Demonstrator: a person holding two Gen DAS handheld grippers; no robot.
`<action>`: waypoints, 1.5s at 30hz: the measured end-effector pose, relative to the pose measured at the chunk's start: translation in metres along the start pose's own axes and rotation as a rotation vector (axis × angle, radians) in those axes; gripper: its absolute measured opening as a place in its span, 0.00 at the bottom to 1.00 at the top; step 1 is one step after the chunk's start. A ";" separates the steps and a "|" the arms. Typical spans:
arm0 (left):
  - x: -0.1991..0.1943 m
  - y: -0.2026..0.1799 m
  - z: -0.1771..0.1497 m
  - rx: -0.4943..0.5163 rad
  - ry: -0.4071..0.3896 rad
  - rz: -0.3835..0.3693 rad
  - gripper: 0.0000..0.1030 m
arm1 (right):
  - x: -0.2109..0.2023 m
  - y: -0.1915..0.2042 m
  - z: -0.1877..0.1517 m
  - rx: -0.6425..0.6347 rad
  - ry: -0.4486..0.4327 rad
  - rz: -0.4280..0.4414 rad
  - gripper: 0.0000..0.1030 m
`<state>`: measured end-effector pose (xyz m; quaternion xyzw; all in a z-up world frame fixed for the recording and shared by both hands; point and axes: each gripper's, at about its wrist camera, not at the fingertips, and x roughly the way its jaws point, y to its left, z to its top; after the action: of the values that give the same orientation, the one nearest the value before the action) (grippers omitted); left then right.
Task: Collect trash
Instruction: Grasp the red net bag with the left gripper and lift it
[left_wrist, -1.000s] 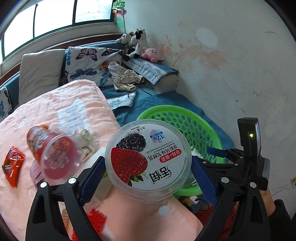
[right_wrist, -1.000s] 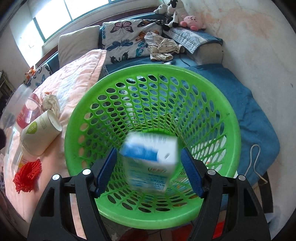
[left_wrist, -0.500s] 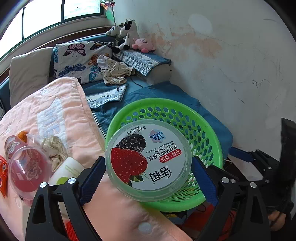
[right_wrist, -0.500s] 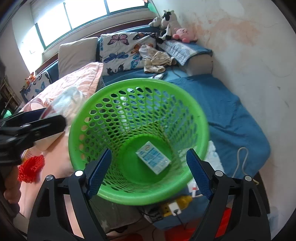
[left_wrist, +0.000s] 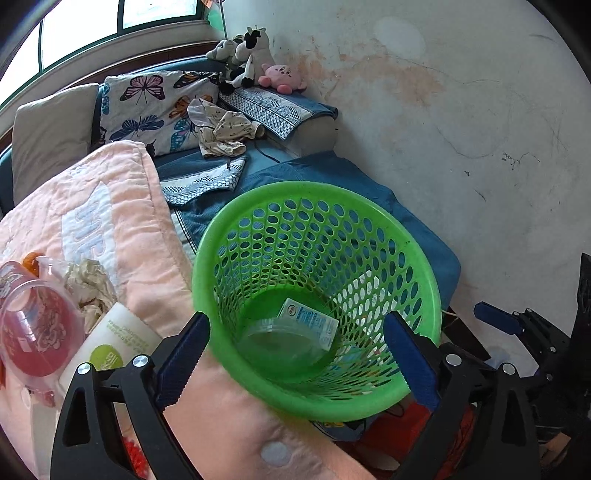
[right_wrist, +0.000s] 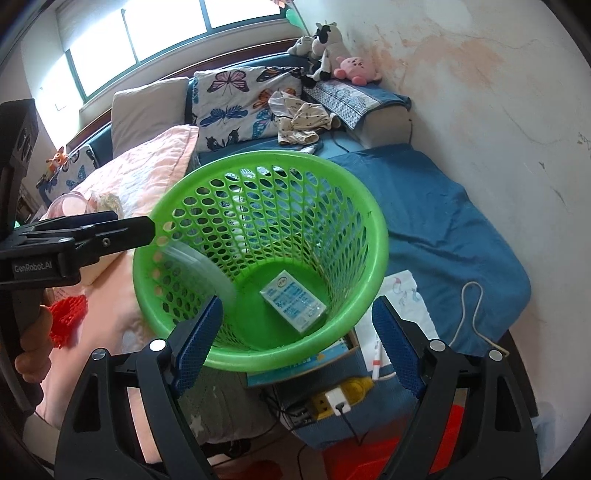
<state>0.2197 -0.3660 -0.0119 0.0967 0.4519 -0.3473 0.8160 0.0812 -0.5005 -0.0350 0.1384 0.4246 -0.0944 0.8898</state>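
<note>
Green perforated basket, blue-white carton, clear tub inside

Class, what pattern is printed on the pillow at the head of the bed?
Colourful butterflies on white pillow, clearest in the right wrist view.

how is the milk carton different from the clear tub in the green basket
The milk carton is an opaque white-and-blue box; the clear tub is round and see-through. The carton leans partly over the tub's edge; the tub sits beneath it. Both lie at the bottom of the green basket.
</note>
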 end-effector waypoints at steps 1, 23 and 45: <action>-0.005 0.002 -0.002 0.000 -0.006 0.000 0.89 | -0.001 0.003 -0.001 -0.003 -0.002 0.008 0.80; -0.121 0.101 -0.106 -0.033 -0.076 0.104 0.89 | -0.028 0.092 -0.008 -0.101 -0.052 0.115 0.86; -0.092 0.121 -0.165 0.004 -0.012 0.152 0.40 | -0.011 0.132 -0.005 -0.167 -0.003 0.195 0.86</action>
<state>0.1558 -0.1537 -0.0513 0.1304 0.4377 -0.2861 0.8424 0.1089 -0.3739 -0.0075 0.1043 0.4141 0.0280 0.9038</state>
